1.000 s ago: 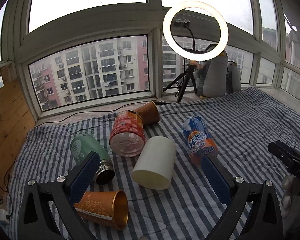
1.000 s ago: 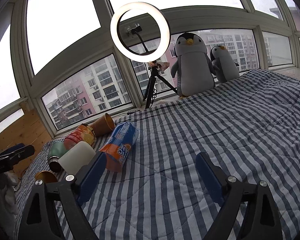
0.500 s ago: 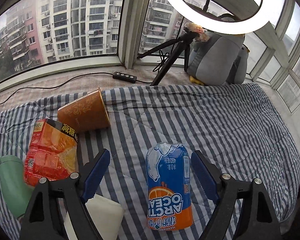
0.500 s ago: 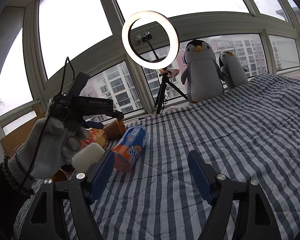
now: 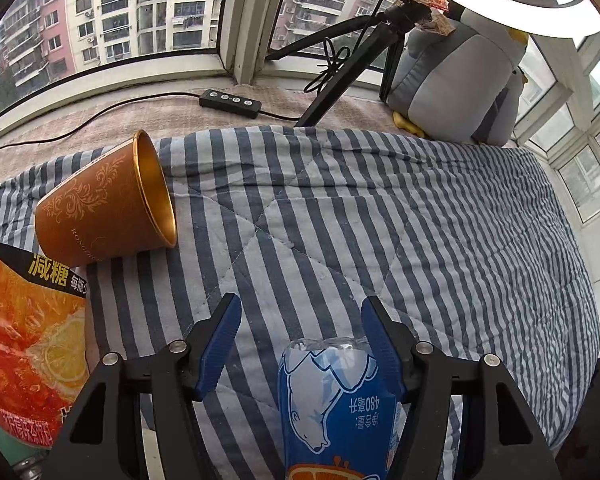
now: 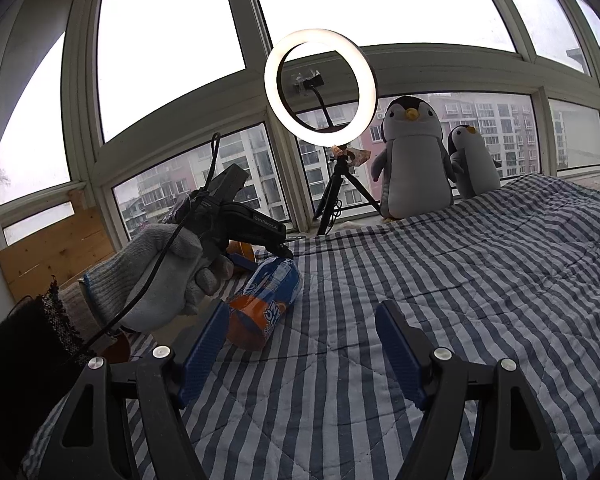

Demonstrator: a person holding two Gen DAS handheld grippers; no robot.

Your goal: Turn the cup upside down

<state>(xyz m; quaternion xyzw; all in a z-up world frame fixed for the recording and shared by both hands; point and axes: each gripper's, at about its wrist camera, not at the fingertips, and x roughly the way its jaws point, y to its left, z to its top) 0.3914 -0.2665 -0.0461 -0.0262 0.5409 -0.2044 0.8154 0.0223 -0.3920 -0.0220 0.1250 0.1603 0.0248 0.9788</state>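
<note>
A brown paper cup (image 5: pixel 100 208) with a gold inside lies on its side on the striped blanket (image 5: pixel 380 232), mouth facing right. My left gripper (image 5: pixel 300 332) is open, low over the blanket, right of and nearer than the cup. The top of a lying blue and orange bottle (image 5: pixel 332 400) sits between its fingers, against the right one. In the right wrist view the gloved hand (image 6: pixel 160 276) holds the left gripper over that bottle (image 6: pixel 264 300), and only a sliver of the cup (image 6: pixel 242 250) shows behind it. My right gripper (image 6: pixel 300 344) hangs open over bare blanket.
An orange-labelled bottle (image 5: pixel 28 344) lies left of the left gripper, a green flask edge (image 5: pixel 4 440) below it. A ring light on a tripod (image 6: pixel 320 88), a cable remote (image 5: pixel 230 103) and two plush penguins (image 6: pixel 414 164) stand along the window sill. A wooden board (image 6: pixel 56 248) leans at left.
The left gripper has moved forward and down over the blue bottle toward the far brown cup, so the cup looms larger. The right gripper has shifted only slightly.
</note>
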